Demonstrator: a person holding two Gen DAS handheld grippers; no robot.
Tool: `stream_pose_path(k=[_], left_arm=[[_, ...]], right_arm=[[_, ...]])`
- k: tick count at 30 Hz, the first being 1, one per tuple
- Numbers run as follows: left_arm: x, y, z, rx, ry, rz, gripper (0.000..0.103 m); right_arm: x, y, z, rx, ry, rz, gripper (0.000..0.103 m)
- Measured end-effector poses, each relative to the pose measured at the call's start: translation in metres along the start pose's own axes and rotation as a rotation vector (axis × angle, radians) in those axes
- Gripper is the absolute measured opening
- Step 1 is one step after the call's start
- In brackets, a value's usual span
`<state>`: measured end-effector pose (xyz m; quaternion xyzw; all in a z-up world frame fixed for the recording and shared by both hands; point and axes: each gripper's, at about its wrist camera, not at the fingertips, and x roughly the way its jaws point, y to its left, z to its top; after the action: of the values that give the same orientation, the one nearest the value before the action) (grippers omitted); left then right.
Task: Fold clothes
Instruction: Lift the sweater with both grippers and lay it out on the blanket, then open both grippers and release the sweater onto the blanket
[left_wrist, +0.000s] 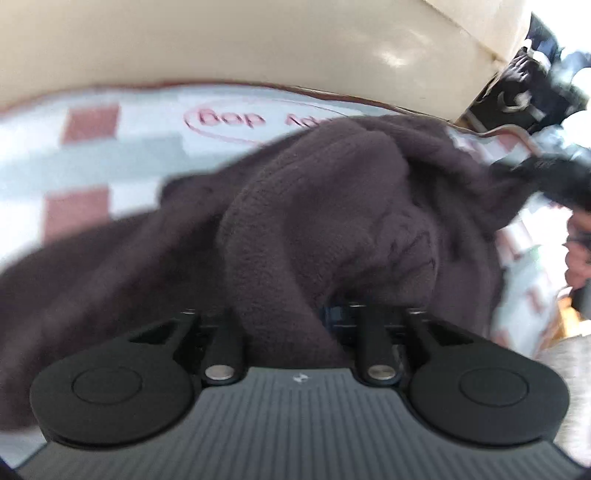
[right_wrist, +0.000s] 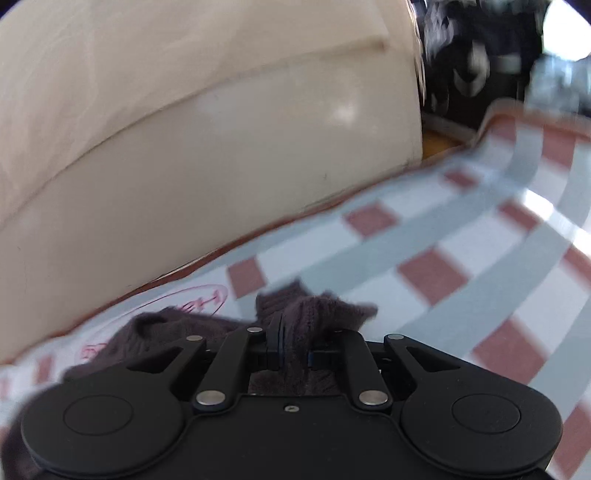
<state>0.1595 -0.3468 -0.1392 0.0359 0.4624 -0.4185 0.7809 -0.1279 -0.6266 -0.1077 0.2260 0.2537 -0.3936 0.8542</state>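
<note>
Dark plum knit, a sweater (left_wrist: 332, 206), is bunched on the checked cloth (left_wrist: 92, 158) of the bed, near its far edge below the cream headboard (left_wrist: 258, 44). A thick fold is seen running straight between the jaws of the left gripper (left_wrist: 291, 321), though whether it is pinched cannot be told. The right gripper (right_wrist: 293, 354) is closed narrowly on a raised edge of the same sweater (right_wrist: 314, 314). The garment's bulk is judged to lie ahead and leftward of the right gripper.
</note>
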Motion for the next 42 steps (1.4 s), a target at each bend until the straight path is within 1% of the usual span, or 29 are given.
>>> stream_pose_path(k=[2, 3, 4, 5, 8, 9, 12, 14, 17, 19, 21, 24, 26, 29, 30, 31, 32, 33, 34, 35, 36, 37, 38, 39, 42], left_arm=[[0.001, -0.003, 0.002, 0.0, -0.022, 0.045, 0.017], [-0.008, -0.002, 0.007, -0.016, -0.067, 0.088, 0.016], [-0.016, -0.001, 0.011, -0.007, -0.116, 0.121, 0.014], [-0.025, -0.003, 0.014, 0.015, -0.157, 0.151, 0.014], [-0.044, -0.01, 0.022, 0.09, -0.22, 0.228, 0.012], [-0.051, -0.011, 0.024, 0.104, -0.24, 0.25, 0.012], [-0.075, -0.009, 0.031, 0.12, -0.309, 0.318, 0.012], [-0.094, -0.005, 0.037, 0.129, -0.366, 0.375, 0.011], [-0.129, 0.008, 0.048, 0.086, -0.441, 0.417, 0.011], [-0.152, 0.017, 0.053, 0.048, -0.476, 0.43, 0.011], [-0.176, 0.025, 0.053, 0.014, -0.514, 0.437, 0.011], [-0.203, 0.025, 0.047, 0.034, -0.585, 0.496, 0.011], [-0.207, 0.025, 0.043, 0.039, -0.571, 0.505, 0.012], [-0.185, 0.041, 0.037, -0.03, -0.397, 0.402, 0.012], [-0.177, 0.047, 0.034, -0.052, -0.337, 0.37, 0.012], [-0.164, 0.051, 0.027, -0.064, -0.267, 0.354, 0.012], [-0.151, 0.056, 0.02, -0.075, -0.198, 0.337, 0.012], [-0.138, 0.06, 0.013, -0.082, -0.132, 0.325, 0.012], [-0.128, 0.06, 0.008, -0.058, -0.091, 0.343, 0.012], [-0.122, 0.061, 0.001, -0.031, -0.074, 0.368, 0.012], [-0.12, 0.063, 0.003, -0.019, -0.067, 0.381, 0.012], [-0.118, 0.066, 0.004, -0.006, -0.06, 0.393, 0.012], [-0.117, 0.07, 0.006, 0.004, -0.055, 0.401, 0.012], [-0.122, 0.077, 0.004, -0.008, -0.056, 0.392, 0.012], [-0.129, 0.079, 0.006, -0.06, -0.078, 0.377, 0.012]], right_arm=[[-0.017, 0.005, 0.002, -0.056, -0.12, -0.037, 0.013], [-0.024, 0.005, 0.003, -0.063, -0.155, -0.05, 0.013], [-0.03, 0.004, 0.004, -0.06, -0.183, -0.058, 0.013], [-0.034, 0.001, 0.005, -0.039, -0.193, -0.052, 0.013], [-0.042, -0.001, 0.009, -0.007, -0.206, -0.029, 0.012], [-0.046, 0.002, 0.013, -0.018, -0.221, -0.019, 0.012], [-0.063, 0.011, 0.031, -0.058, -0.28, 0.008, 0.011], [-0.076, 0.012, 0.049, -0.068, -0.322, 0.016, 0.009], [-0.098, 0.006, 0.081, -0.058, -0.384, 0.01, 0.009], [-0.11, -0.001, 0.1, -0.059, -0.418, -0.015, 0.008], [-0.12, -0.007, 0.109, -0.089, -0.449, -0.069, 0.008], [-0.13, -0.019, 0.114, -0.131, -0.477, -0.16, 0.008], [-0.127, -0.031, 0.111, -0.123, -0.437, -0.21, 0.008], [-0.093, -0.052, 0.101, -0.09, -0.235, -0.246, 0.01], [-0.075, -0.058, 0.095, -0.075, -0.115, -0.238, 0.011], [-0.054, -0.063, 0.089, -0.08, 0.035, -0.224, 0.012], [-0.037, -0.065, 0.083, -0.084, 0.149, -0.219, 0.017], [-0.027, -0.064, 0.075, -0.089, 0.226, -0.218, 0.017], [-0.025, -0.06, 0.069, -0.099, 0.243, -0.226, 0.02], [-0.028, -0.054, 0.068, -0.111, 0.21, -0.239, 0.029], [-0.03, -0.047, 0.068, -0.125, 0.183, -0.24, 0.035], [-0.031, -0.039, 0.073, -0.142, 0.17, -0.214, 0.043], [-0.031, -0.03, 0.076, -0.153, 0.158, -0.178, 0.044], [-0.031, -0.018, 0.078, -0.15, 0.151, -0.116, 0.044], [-0.017, 0.017, 0.087, -0.129, 0.161, 0.098, 0.046]])
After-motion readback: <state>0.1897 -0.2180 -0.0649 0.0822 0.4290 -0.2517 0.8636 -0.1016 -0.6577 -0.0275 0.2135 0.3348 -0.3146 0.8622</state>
